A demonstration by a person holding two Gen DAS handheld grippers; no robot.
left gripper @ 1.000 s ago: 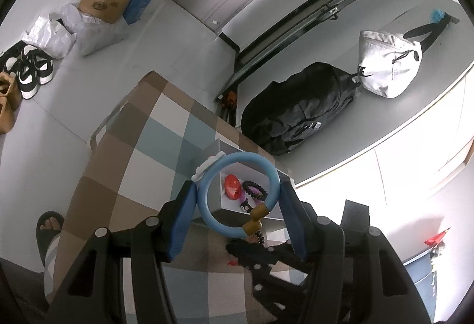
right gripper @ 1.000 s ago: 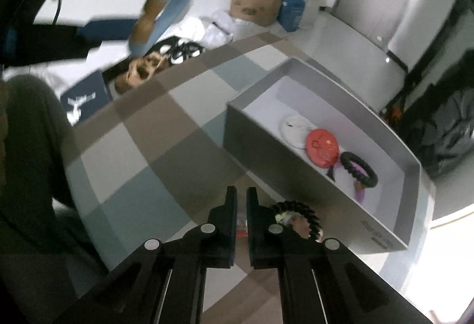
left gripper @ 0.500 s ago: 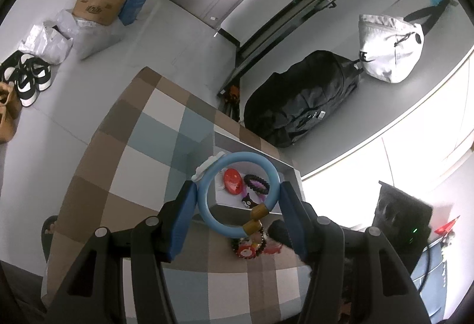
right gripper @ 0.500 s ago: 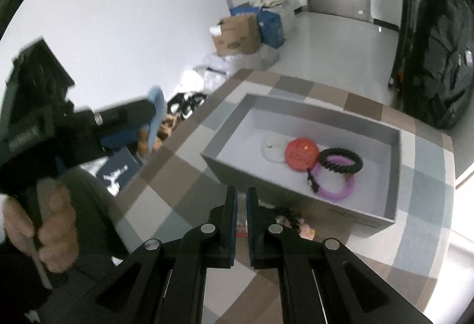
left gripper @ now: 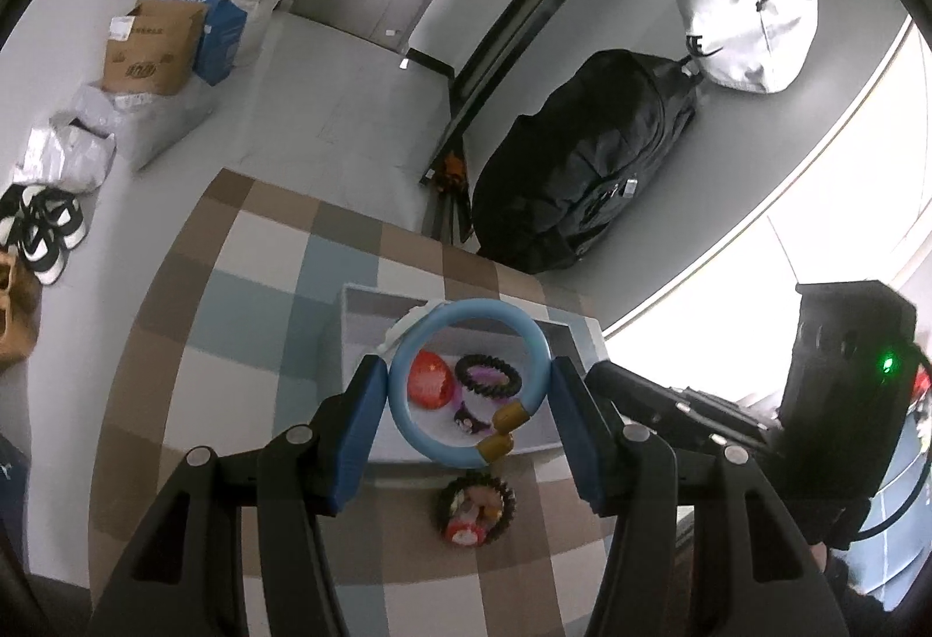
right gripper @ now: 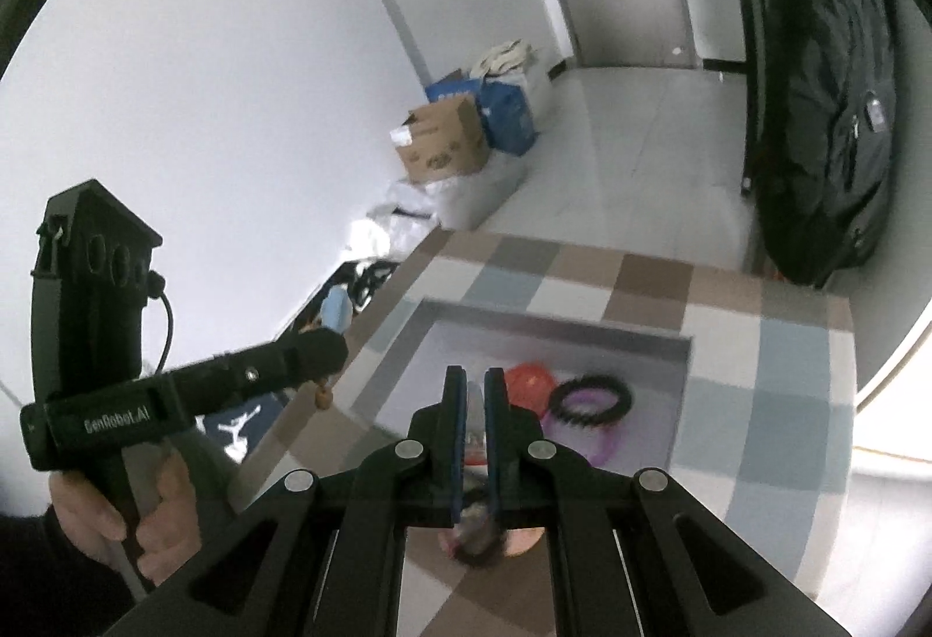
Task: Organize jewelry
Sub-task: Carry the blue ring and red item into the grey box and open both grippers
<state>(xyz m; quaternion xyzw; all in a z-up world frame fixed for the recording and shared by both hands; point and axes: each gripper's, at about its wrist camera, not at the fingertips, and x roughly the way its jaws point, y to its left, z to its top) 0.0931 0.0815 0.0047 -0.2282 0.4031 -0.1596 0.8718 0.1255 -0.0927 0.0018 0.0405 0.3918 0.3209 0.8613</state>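
My left gripper (left gripper: 469,384) is shut on a light blue bangle (left gripper: 408,404) with two tan end caps and holds it above the grey box (left gripper: 355,328). In the box lie a red disc (left gripper: 430,379), a black beaded bracelet (left gripper: 488,375) and a purple ring (right gripper: 603,442). A black bracelet with charms (left gripper: 475,509) lies on the checkered tablecloth (left gripper: 244,322) in front of the box. My right gripper (right gripper: 476,386) is shut and empty, high above the box (right gripper: 687,381). The left gripper's body (right gripper: 192,392) shows at left in the right wrist view.
The table stands in a room with cardboard boxes (left gripper: 154,49), white bags and shoes (left gripper: 43,235) on the floor at left. A black backpack (left gripper: 582,183) and a white bag (left gripper: 745,25) lie beyond the table. The right gripper's body (left gripper: 839,398) is at right.
Both grippers have risen and pulled back from the table. The left still holds the blue bangle over the box. The right has swung up to look across the box.
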